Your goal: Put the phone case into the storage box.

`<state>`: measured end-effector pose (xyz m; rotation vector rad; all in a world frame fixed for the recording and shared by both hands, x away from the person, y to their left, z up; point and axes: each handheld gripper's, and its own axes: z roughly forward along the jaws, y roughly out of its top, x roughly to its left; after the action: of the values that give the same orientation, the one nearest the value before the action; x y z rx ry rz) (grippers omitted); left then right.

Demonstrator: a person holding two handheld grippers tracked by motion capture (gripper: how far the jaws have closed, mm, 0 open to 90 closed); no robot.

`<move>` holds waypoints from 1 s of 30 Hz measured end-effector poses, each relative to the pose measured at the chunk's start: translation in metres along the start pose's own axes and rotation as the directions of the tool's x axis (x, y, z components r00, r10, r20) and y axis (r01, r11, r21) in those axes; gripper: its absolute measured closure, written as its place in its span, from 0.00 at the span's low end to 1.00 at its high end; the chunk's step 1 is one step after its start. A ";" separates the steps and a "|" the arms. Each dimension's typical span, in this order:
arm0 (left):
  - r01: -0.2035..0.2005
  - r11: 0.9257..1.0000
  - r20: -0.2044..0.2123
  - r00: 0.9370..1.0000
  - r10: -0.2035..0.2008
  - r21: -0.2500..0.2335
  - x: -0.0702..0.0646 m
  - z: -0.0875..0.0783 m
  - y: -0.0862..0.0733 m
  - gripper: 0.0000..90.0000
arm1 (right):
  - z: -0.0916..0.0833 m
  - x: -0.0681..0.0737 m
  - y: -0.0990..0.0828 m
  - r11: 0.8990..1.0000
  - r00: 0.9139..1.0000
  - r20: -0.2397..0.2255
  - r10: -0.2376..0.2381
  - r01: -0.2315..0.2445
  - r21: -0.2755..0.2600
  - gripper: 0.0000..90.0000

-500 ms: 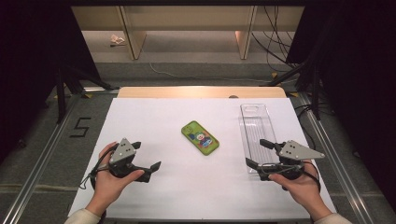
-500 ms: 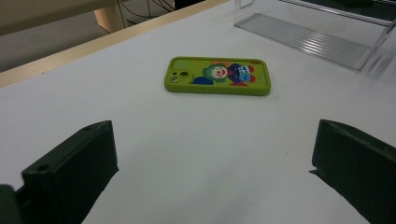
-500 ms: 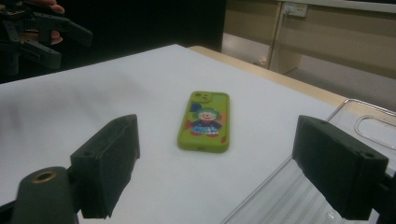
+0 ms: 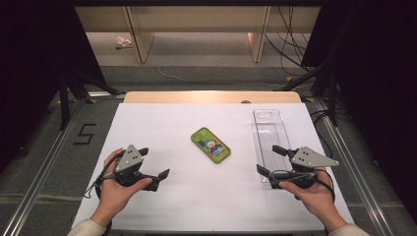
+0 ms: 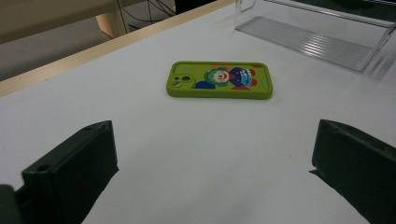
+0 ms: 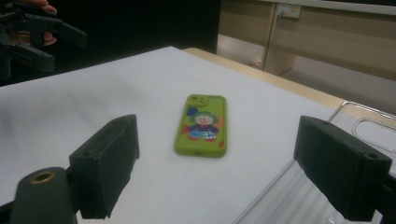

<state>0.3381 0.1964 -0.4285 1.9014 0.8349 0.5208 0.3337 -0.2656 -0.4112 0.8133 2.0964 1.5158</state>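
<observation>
A phone in a lime-green case with a cartoon clown [image 4: 211, 145] lies flat in the middle of the white table [image 4: 196, 201]. To its right lies a long clear plastic case [image 4: 269, 129]. My left gripper [image 4: 154, 162] rests near the front left, open, with nothing between its jaws, pointing toward the phone [image 5: 219, 80]. My right gripper [image 4: 270, 160] is open too and hovers at the near end of the clear case [image 6: 369, 123], aimed at the phone [image 6: 202, 125]. Both grippers stand well apart from the phone.
A wooden strip [image 4: 211, 97] edges the table's far side. Metal rails [image 4: 46, 162] run along both sides, and the floor at left bears a "5" mark [image 4: 84, 133]. Cables [image 4: 290, 54] and dark stands flank the back. The left gripper [image 6: 39, 30] shows far off in the right gripper view.
</observation>
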 end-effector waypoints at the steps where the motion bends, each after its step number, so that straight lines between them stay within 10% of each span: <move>1: 0.000 1.000 0.000 1.000 0.000 0.000 0.000 0.000 0.000 0.00 | 0.002 0.001 0.001 1.000 1.000 0.000 0.001 -0.001 -0.004 0.17; 7: -0.001 1.000 0.001 1.000 0.001 0.001 0.000 0.000 0.000 0.00 | 0.012 0.006 0.004 1.000 1.000 0.001 -0.010 0.009 0.002 0.24; 19: -0.005 1.000 0.005 1.000 0.005 -0.001 -0.001 0.002 0.002 0.00 | 0.054 0.023 0.020 0.998 0.999 -0.043 -0.032 0.034 0.058 0.81; 23: -0.008 1.000 0.006 1.000 0.008 -0.001 -0.001 0.003 0.002 0.00 | 0.071 0.022 0.029 0.991 1.000 0.010 -0.017 0.016 0.130 0.99; 30: -0.006 1.000 0.008 1.000 0.006 0.001 -0.001 0.003 0.002 0.00 | 0.107 0.017 0.032 0.966 0.993 0.108 0.035 -0.061 0.250 1.00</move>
<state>0.3402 0.1933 -0.4282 1.9061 0.8240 0.5160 0.3966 -0.1714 -0.4143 1.0176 2.2356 1.2145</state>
